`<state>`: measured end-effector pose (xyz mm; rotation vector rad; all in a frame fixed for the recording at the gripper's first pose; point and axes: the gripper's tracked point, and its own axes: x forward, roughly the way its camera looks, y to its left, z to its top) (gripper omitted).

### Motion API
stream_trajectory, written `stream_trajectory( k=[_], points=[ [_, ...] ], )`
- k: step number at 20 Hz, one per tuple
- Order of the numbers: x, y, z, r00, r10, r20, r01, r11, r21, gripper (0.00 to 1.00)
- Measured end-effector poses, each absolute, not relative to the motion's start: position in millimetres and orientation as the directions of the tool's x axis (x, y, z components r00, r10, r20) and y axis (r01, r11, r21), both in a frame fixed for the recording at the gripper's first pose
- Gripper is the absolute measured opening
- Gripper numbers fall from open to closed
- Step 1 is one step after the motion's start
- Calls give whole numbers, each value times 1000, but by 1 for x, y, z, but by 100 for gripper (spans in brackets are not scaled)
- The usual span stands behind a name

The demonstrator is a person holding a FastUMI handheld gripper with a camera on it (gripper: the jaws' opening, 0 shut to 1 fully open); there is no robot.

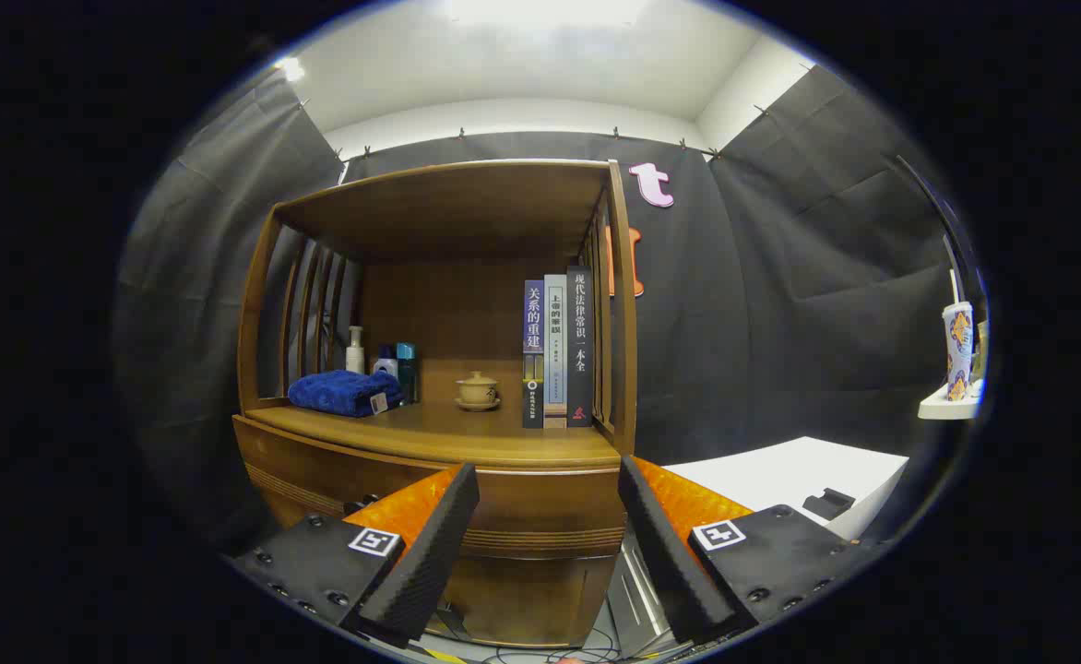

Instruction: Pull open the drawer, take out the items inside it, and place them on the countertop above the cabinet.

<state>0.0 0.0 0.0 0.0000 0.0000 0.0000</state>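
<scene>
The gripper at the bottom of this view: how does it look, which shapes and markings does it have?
The gripper has two wedge-shaped fingers whose inner faces carry ribbed, textured pads. Behind each finger sits a flat black block fastened with small round screws. Each block bears a small square white tag with a black pattern. No cable shows on it.

Brown wooden cabinet [540, 516] — deep blue towel [342, 391], beige teacup [477, 388], white table [785, 475] beside it.

Your claw [548, 480] hangs with fingers spread wide and empty before the closed drawer [540, 512], under the bench [439, 438] holding books [556, 350] and a blue towel [342, 392].
</scene>
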Motion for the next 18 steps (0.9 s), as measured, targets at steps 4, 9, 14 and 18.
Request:
stream_trajectory(
  k=[4, 9, 14, 18],
  points=[
    [1, 1, 0, 1000, 0, -1, 0, 1000, 1, 99],
    [2, 0, 1, 1000, 1, 1, -1, 1000, 2, 99],
    [2, -1, 2, 1000, 0, 3, 0, 1000, 4, 99],
    [0, 2, 3, 1000, 5, 10, -5, 1000, 6, 99]
  ],
)
